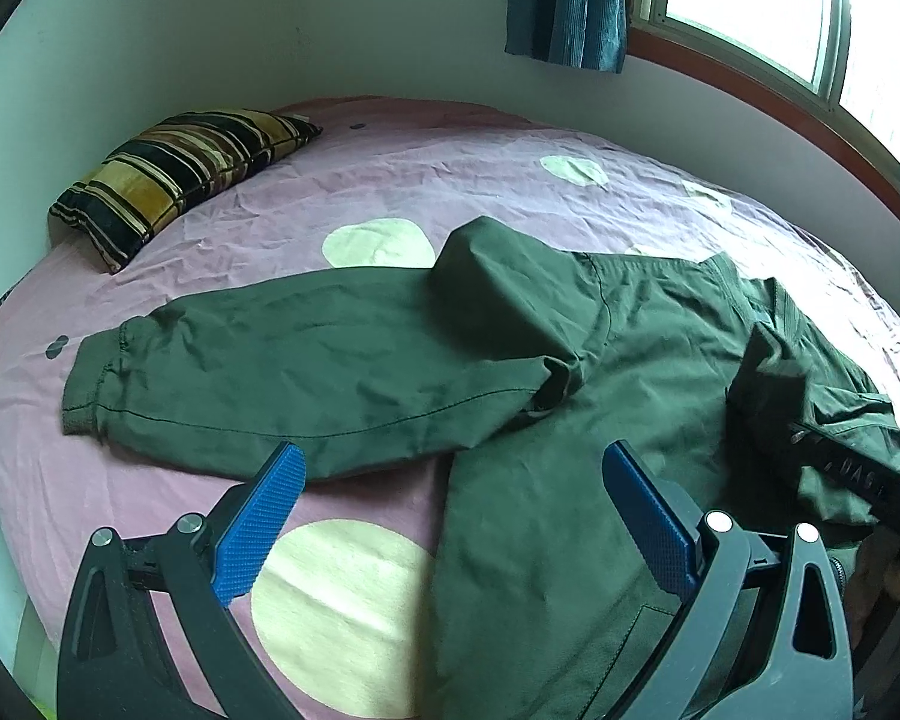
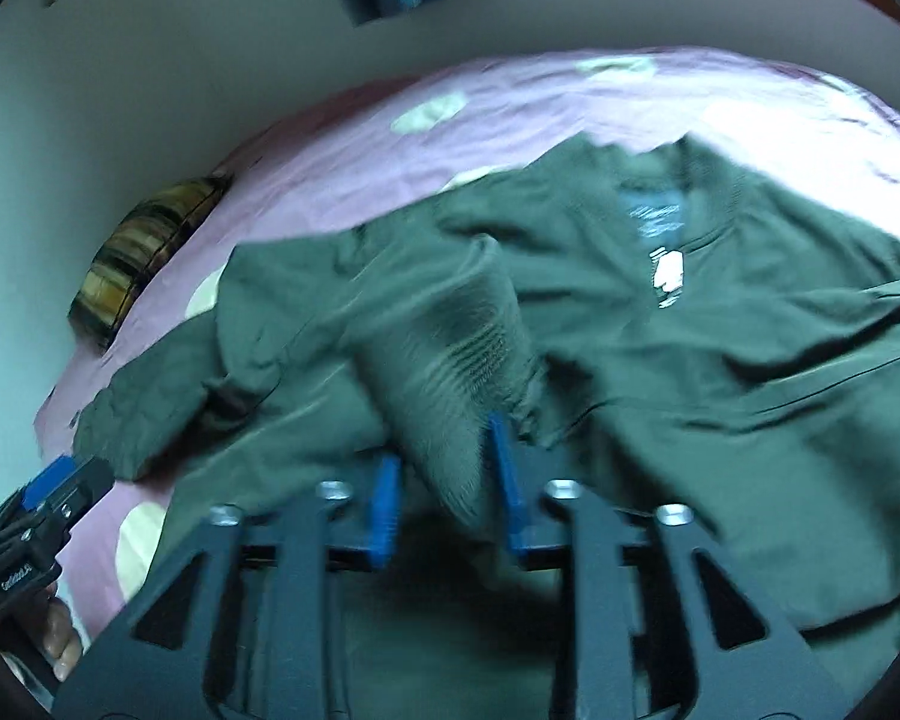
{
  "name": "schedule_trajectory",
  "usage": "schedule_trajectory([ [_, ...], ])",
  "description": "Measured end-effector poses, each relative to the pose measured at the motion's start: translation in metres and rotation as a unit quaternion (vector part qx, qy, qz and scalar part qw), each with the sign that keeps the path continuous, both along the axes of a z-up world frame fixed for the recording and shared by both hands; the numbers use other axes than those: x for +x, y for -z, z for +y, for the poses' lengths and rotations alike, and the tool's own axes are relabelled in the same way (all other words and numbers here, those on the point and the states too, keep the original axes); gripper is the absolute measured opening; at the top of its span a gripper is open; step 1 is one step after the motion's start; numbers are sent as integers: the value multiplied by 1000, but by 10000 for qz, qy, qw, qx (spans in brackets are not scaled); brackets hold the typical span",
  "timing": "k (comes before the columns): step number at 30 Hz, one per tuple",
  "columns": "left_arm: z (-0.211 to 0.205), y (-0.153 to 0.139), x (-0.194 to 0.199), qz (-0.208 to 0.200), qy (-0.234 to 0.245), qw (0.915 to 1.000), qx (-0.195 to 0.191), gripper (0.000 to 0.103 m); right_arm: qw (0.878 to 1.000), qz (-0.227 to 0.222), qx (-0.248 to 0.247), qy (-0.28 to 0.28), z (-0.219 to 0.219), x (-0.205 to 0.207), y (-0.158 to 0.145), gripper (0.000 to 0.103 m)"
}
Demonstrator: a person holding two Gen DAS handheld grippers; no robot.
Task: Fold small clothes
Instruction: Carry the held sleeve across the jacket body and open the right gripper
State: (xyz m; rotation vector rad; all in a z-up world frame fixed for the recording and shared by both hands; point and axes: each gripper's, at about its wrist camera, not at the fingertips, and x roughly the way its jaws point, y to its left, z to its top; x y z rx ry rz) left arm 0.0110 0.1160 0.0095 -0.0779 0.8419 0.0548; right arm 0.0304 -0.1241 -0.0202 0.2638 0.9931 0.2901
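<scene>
Wrinkled pink bed sheet (image 1: 390,180) with pale dots, striped velvety pillow (image 1: 180,174), matte green jacket (image 1: 570,372) spread across it, left tool (image 1: 450,522) wide open, right tool (image 2: 444,480) half-open around ribbed cuff (image 2: 450,372).

The green jacket (image 1: 570,360) was matt woven cloth with ribbed knit cuffs, lying on a creased pink cotton bedsheet (image 1: 270,228). The striped pillow (image 1: 180,174) looked velvety, and the left hand-held gripper (image 1: 450,504) had matt black plastic arms, blue knurled pads (image 1: 258,522) and shiny metal pins.
</scene>
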Motion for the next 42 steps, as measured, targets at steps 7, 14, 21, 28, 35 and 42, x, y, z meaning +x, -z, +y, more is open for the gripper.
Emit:
schedule_trajectory([
  [7,-4,9,0,119,69,9999,35,99,9912,55,1126,-698,-5,-21,-11,70],
  [14,-10,13,-1,135,179,9997,54,99,9876,-1000,1073,554,-137,-78,-75,70],
  [21,-14,17,0,143,179,9997,21,99,9581,-89,668,2785,-301,-110,-20,63],
  [28,-17,21,0,190,179,9996,71,99,9655,486,885,2402,-299,-105,29,24],
  [35,-10,22,1,204,38,9998,56,99,9673,407,929,2326,-303,-102,29,16],
  [42,28,22,-3,316,-166,9990,-281,99,9661,-237,548,2513,-294,-120,-13,29],
])
